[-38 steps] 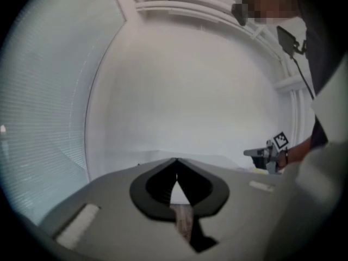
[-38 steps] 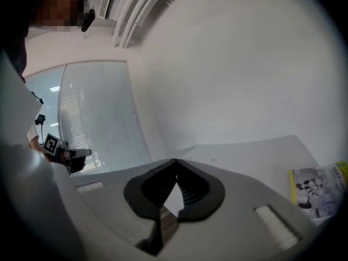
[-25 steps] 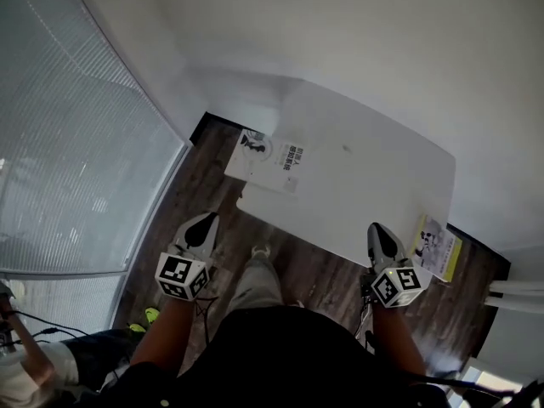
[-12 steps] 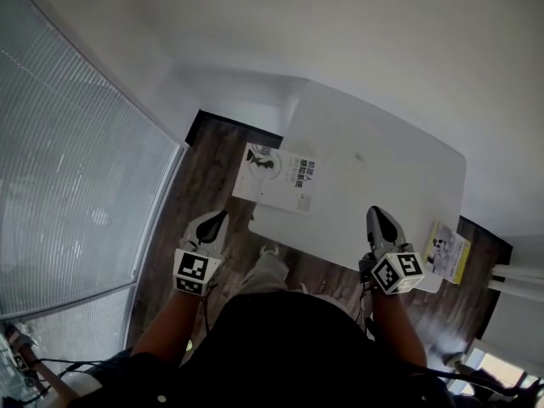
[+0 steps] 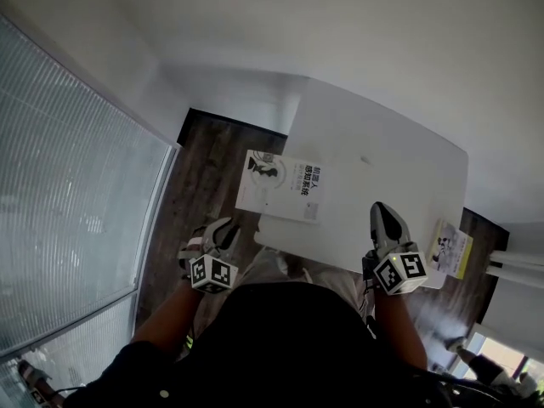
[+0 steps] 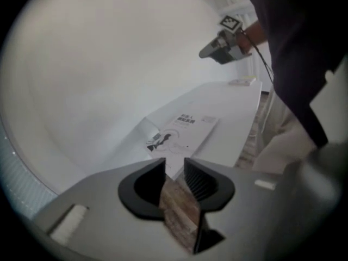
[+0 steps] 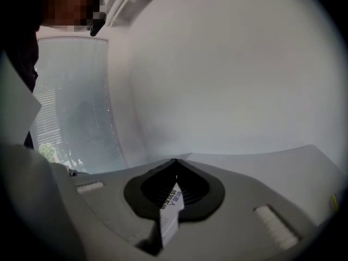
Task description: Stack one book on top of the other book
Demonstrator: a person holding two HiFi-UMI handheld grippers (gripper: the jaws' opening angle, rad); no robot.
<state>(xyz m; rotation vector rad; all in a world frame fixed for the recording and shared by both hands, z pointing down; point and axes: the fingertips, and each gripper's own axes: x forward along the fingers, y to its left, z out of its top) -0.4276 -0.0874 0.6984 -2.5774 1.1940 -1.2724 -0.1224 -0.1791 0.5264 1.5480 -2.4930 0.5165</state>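
A white desk [image 5: 382, 143] stands against a pale wall, beside dark wood floor [image 5: 204, 160] and a wall of window blinds [image 5: 68, 211]. A white book [image 5: 285, 187] lies flat at the desk's left edge, partly overhanging the floor. A smaller yellow book [image 5: 450, 249] rests at the desk's right end, well apart from the first. The left gripper [image 5: 225, 226] is over the floor near the white book; its jaws have just been opening and stand slightly apart with nothing between them. The right gripper [image 5: 382, 211] is above the desk's near edge, its jaws together and empty.
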